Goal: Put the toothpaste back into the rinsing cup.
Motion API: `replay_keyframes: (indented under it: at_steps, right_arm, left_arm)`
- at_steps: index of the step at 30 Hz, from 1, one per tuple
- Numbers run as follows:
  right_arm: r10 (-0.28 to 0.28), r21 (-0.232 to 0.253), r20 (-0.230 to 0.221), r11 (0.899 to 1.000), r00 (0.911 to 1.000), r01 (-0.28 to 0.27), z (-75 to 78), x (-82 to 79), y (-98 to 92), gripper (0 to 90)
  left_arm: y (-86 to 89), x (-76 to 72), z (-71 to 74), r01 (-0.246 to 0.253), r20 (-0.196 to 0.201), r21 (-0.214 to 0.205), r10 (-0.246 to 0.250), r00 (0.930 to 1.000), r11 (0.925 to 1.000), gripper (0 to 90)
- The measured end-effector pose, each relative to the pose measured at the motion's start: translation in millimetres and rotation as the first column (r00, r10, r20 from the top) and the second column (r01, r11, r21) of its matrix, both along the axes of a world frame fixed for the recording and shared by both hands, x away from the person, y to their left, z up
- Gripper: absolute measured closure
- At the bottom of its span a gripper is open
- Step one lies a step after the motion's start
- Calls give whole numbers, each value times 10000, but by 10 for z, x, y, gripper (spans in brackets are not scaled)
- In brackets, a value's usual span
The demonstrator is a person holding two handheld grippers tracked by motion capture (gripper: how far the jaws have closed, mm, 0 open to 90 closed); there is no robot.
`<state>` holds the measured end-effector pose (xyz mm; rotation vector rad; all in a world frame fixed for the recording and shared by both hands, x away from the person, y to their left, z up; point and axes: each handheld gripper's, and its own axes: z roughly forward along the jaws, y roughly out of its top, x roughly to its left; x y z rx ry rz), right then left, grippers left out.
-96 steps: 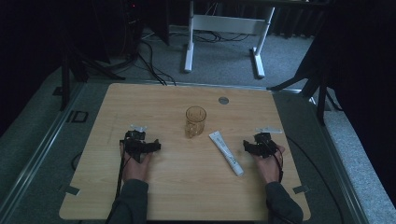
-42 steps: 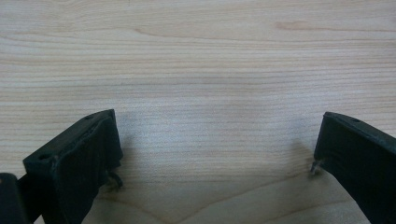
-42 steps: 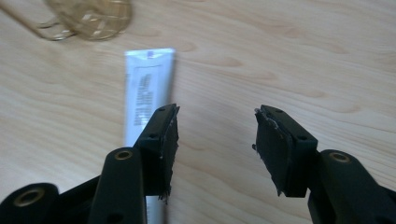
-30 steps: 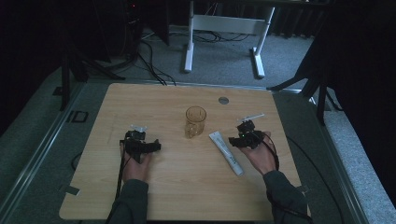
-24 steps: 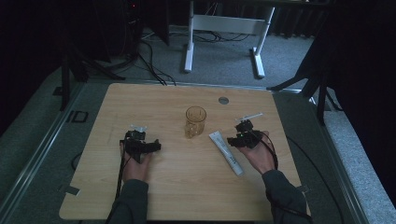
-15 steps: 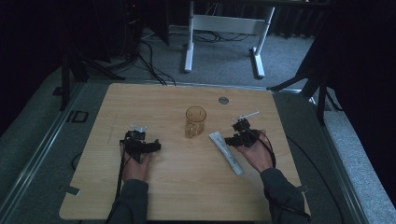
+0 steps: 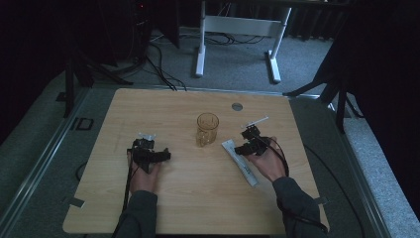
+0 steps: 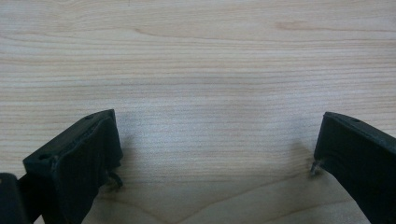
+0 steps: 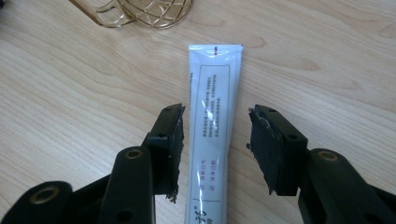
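High view. Wooden table (image 7: 178, 208), rounded corners. Wire cup (image 7: 207, 129), gold-coloured, upright near the table's middle, a little toward the far edge. White tube (image 7: 239, 161) lies flat just right of the cup, slanting from beside the cup's base down toward the near right corner. Small grey disc (image 7: 237, 106) near the far edge, well apart from the rest. Left gripper (image 7: 161, 156) rests on the table toward the near left, well apart from cup and tube. Right gripper (image 7: 239, 149) sits over the tube's far end, hand behind it.

Left gripper view. Left gripper (image 8: 215, 158): jaws wide apart, only bare table (image 8: 196, 60) between them; no part in the work at present.

Right gripper view. Right gripper (image 9: 215, 144): jaws have just been closing and now straddle the white tube (image 9: 212, 121), one pad on each long side. A narrow strip of table shows between each pad and the tube, so the pads are not yet pressing; the tube lies flat on the wood. Its crimped flat end points toward the wire cup (image 9: 147, 11), whose base shows at the top edge.

Progress, as judged. Approach and alignment look done. Left: the final squeeze, the lift, and, if the cup is the goal, standing the tube in it. Cup holds nothing as yet.
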<state>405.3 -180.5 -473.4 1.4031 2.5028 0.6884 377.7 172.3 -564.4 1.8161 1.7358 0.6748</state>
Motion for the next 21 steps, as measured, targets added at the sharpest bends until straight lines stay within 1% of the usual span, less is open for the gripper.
replay_keyframes:
  at_steps: [7, 10, 16, 21]
  right_arm:
    - [192, -282, -423, 9994, 9989, -204, -32, 13, 67, 551]
    - [264, -384, -490, 9989, 9984, -283, -43, 12, 92, 551]
    - [235, -578, -748, 9979, 9969, -278, -50, 13, 118, 557]
    - [181, -645, -983, 9976, 9950, -245, -68, 11, 132, 569]
  left_arm:
    - [0, 0, 0, -3, 3, -5, 3, 10000, 10000, 0]
    - [0, 0, 0, -4, 3, -7, 4, 10000, 10000, 0]
    - [0, 0, 0, -1, 2, -4, 1, 10000, 10000, 0]
    - [0, 0, 0, 1, -1, -3, -1, 10000, 10000, 0]
